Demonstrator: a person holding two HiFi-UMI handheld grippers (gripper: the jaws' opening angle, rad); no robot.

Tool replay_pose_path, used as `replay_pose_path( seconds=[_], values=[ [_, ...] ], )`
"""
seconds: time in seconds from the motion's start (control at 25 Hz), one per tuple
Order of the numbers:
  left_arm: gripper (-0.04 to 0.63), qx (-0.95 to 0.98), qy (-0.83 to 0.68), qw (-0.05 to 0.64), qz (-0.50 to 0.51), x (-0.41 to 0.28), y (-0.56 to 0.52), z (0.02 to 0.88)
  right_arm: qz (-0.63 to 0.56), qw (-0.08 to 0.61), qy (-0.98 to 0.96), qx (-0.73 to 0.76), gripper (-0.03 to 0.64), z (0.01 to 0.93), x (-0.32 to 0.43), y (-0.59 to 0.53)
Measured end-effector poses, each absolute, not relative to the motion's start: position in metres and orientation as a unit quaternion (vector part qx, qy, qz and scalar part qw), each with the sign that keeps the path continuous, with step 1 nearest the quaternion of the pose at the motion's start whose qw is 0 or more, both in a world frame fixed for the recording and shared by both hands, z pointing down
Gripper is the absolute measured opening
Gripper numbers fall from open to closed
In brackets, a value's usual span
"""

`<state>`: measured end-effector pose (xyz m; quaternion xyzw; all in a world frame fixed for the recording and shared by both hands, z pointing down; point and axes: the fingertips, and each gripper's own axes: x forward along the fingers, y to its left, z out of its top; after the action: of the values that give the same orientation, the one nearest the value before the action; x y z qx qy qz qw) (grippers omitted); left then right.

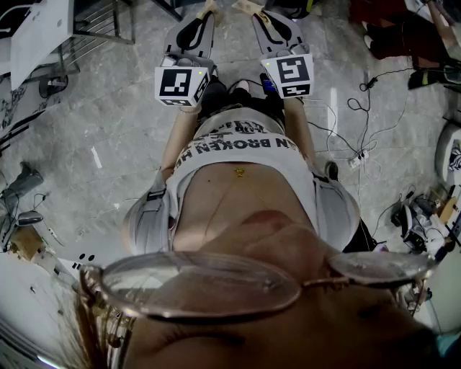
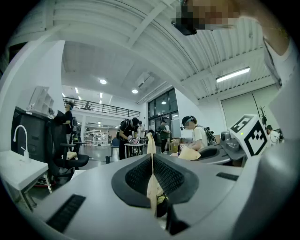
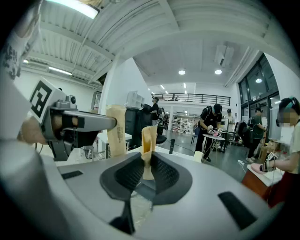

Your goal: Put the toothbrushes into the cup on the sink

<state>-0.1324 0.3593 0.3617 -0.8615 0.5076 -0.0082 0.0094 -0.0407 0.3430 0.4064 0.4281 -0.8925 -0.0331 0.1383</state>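
Note:
No toothbrush shows in any view. In the head view both grippers are held out level in front of the person's body. The left gripper [image 1: 209,7] and the right gripper [image 1: 247,6] lie side by side over the grey floor. In the left gripper view the tan pads [image 2: 151,140] lie flat together with nothing between them. In the right gripper view the right gripper [image 3: 149,136] has a narrow slit between its pads, and nothing is in it. A white sink [image 2: 18,169] with a curved tap [image 2: 19,137] stands at the far left. A small pale cup-like thing [image 3: 198,156] stands on a white surface.
Cables and a power strip [image 1: 356,158] lie on the floor to the right. Other people work at a small table [image 2: 133,146] farther off in the hall. An office chair [image 2: 74,161] stands beside the sink. The left gripper [image 3: 116,129] shows at the left of the right gripper view.

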Motion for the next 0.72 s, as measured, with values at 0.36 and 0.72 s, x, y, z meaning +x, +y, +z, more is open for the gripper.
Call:
replay_pose_path(
  seconds=[0.36, 0.72],
  values=[
    [0.021, -0.865, 0.502, 0.009, -0.004, -0.126, 0.344, 0.361, -0.032, 0.107, -0.889, 0.445, 0.061, 0.397, -0.031, 0.328],
    [0.021, -0.887, 0.462, 0.002, 0.008, -0.125, 0.273, 0.363, -0.024, 0.113, -0.867, 0.484, 0.061, 0.399, -0.026, 0.271]
  ],
)
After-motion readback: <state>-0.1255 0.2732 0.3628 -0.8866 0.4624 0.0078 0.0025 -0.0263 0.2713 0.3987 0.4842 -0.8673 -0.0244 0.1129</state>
